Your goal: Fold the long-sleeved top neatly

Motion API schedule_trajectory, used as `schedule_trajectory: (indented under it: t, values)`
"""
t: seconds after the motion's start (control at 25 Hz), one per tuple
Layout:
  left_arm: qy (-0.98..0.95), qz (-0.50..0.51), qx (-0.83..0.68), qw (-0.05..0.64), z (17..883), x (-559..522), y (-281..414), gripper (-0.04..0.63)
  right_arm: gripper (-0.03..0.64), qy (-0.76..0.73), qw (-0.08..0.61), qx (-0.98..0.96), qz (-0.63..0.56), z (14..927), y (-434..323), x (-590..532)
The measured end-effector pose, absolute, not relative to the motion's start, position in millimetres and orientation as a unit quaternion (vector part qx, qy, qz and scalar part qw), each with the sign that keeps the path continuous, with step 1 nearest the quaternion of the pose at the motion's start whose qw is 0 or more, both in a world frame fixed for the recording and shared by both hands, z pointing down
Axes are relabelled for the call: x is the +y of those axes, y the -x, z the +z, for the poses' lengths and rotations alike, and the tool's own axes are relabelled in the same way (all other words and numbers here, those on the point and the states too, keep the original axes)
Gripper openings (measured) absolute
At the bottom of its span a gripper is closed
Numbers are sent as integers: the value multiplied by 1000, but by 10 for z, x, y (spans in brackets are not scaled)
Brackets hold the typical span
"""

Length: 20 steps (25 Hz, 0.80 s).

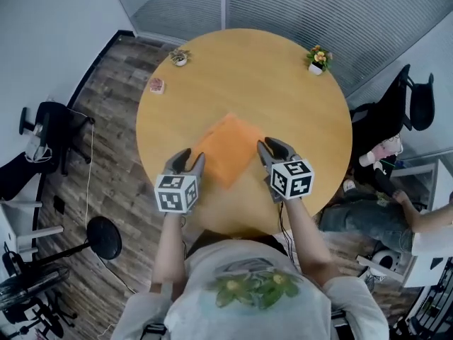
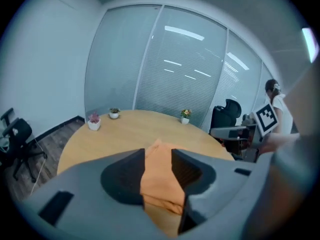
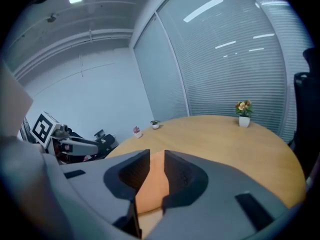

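Left gripper (image 1: 191, 156) and right gripper (image 1: 271, 146) are held above the round table (image 1: 297, 119) at its near edge, jaws parted, nothing grasped. One folded orange top (image 1: 228, 149) is seen lying between centre and near edge. Three pots are counted: green plant pot (image 1: 179, 57) and pink plant pot (image 1: 156, 85) far-left edge, flower pot (image 1: 318, 59) far-right.

office meeting room: round wooden table (image 1: 290, 112), blinded glass partition (image 1: 318, 6), swivel chair (image 1: 417, 101)

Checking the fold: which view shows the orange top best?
The head view: the whole folded orange top lies in sight on the round table. Both gripper views show only a narrow strip of it past their jaws.
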<state>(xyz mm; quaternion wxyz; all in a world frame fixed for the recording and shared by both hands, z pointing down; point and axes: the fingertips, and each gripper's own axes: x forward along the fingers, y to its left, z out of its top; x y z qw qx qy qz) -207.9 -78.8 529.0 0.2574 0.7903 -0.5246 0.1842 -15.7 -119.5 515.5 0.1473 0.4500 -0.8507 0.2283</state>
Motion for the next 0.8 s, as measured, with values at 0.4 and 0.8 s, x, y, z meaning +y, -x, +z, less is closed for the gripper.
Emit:
schedule_trajectory:
  t: [0.4, 0.8]
  values:
    - [-846, 189, -480, 135, 4756, -476, 1462, 5, 17, -511, 184, -821, 178, 4955, 234, -514]
    - [-872, 208, -425, 129, 4757, -231, 1101, 4, 17, -529, 176, -809, 187, 4910, 359, -61]
